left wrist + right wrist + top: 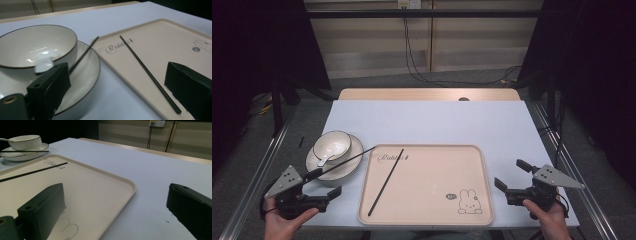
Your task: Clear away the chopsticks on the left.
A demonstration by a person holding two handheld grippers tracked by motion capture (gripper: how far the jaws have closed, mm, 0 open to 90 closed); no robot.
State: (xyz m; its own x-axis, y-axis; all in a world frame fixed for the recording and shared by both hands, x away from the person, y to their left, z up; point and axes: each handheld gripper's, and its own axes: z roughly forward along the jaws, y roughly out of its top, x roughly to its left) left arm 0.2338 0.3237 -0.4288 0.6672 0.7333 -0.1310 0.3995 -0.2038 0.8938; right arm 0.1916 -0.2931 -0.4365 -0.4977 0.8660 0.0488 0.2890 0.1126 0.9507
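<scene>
Both tongs, left [324, 183] and right [508, 175], gape empty beside the tray [427, 212]. Likely next: gathering the chopstick [385, 182] lying on it.

Spoon [45, 63] handle behind the left gripper's near fingers [50, 87].

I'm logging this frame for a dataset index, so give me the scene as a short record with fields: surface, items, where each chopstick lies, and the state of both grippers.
surface: pale blue table
tray: beige tray with rabbit drawing, front centre
bowl: white bowl on a plate, left of tray, spoon inside
chopstick 1: first chopstick lying diagonally in the tray
chopstick 2: second chopstick resting across the plate, far tip over the tray's corner
left gripper: left gripper open, holding nothing, near the plate
right gripper: right gripper open, holding nothing, right of tray
</scene>
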